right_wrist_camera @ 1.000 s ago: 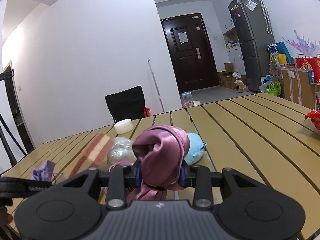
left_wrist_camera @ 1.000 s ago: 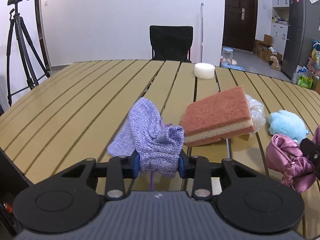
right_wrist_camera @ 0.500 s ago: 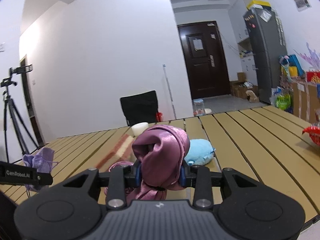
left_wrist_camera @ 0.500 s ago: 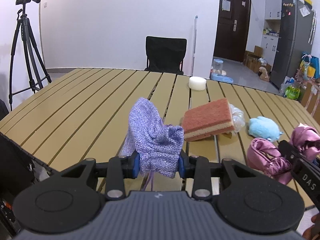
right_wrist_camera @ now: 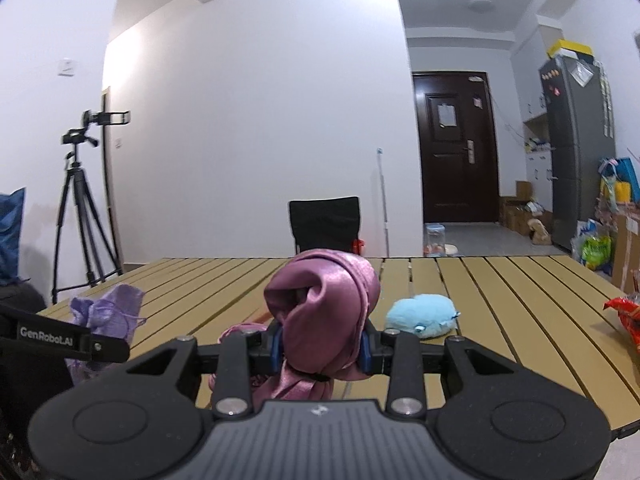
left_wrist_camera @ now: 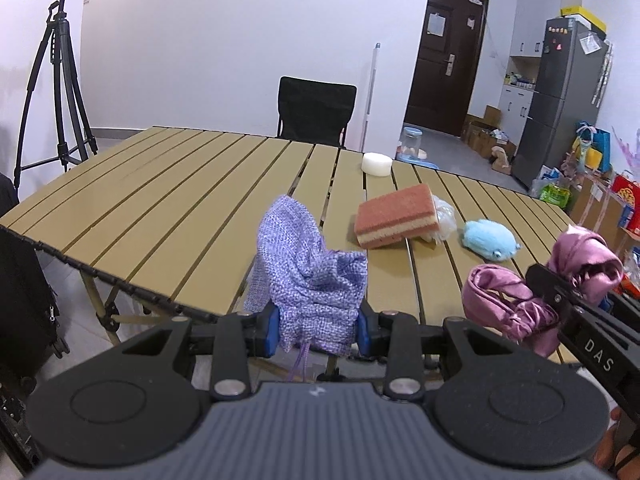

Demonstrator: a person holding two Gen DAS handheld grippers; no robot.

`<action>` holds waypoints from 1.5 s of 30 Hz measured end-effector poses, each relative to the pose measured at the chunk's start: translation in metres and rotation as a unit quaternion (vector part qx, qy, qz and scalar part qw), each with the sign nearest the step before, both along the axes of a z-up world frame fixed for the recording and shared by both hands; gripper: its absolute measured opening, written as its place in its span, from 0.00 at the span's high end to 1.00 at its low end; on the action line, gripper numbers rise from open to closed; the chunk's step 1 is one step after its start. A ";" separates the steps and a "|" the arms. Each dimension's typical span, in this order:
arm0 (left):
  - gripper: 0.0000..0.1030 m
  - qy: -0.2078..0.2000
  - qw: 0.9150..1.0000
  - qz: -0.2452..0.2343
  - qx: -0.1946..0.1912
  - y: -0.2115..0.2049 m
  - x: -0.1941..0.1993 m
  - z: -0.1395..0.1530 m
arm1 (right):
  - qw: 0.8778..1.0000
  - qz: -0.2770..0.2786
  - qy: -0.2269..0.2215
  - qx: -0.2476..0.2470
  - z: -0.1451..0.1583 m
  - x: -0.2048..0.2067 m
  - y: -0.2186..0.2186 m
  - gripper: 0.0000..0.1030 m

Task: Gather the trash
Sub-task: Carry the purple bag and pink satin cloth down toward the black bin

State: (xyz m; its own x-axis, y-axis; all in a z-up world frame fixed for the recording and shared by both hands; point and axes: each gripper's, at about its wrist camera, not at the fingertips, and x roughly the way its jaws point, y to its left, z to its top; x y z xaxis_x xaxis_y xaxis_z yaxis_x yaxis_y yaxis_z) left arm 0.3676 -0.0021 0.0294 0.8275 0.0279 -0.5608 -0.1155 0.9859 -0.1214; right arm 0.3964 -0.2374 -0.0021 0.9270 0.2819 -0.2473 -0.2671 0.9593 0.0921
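Observation:
My left gripper (left_wrist_camera: 318, 330) is shut on a lilac knitted pouch (left_wrist_camera: 308, 276) and holds it in the air off the near edge of the slatted table (left_wrist_camera: 168, 208). My right gripper (right_wrist_camera: 322, 346) is shut on a crumpled mauve satin cloth (right_wrist_camera: 324, 320), also lifted; that cloth shows at the right of the left wrist view (left_wrist_camera: 520, 304). The lilac pouch shows at the left of the right wrist view (right_wrist_camera: 106, 316).
On the table lie a red-and-cream sponge (left_wrist_camera: 396, 220) against a clear plastic wad (left_wrist_camera: 444, 216), a blue plush toy (left_wrist_camera: 488, 240), a white round puck (left_wrist_camera: 377, 163) and a red wrapper (right_wrist_camera: 626, 316). A black chair (left_wrist_camera: 316, 112) stands behind, a tripod (left_wrist_camera: 60, 80) to the left.
Both grippers have pulled back and up from the table with their cloths still held. The table now looks farther away and its near edge shows.

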 end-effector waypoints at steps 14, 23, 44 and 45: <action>0.65 0.010 1.000 -0.027 -0.001 0.008 -0.056 -0.028 | 0.996 0.056 0.012 -0.065 -0.016 -0.053 0.047 0.68; 0.65 0.042 0.998 -0.037 0.007 0.013 -0.071 -0.061 | 0.987 0.085 0.056 -0.121 -0.049 -0.073 0.069 0.68; 0.65 0.169 0.986 -0.005 -0.001 0.050 -0.040 -0.153 | 0.957 0.054 0.224 -0.177 -0.138 -0.039 0.059 0.68; 0.65 0.172 0.985 -0.004 -0.004 0.051 -0.038 -0.154 | 0.957 0.050 0.227 -0.176 -0.140 -0.037 0.057 0.68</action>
State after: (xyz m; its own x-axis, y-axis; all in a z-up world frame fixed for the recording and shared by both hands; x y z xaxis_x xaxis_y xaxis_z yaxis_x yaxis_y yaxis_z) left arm 0.3292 0.0494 -0.1245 0.5887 0.0170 -0.8082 -0.1428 0.9862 -0.0833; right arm 0.3594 -0.1799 -0.1417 0.6751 0.1888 -0.7132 -0.3681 0.9240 -0.1038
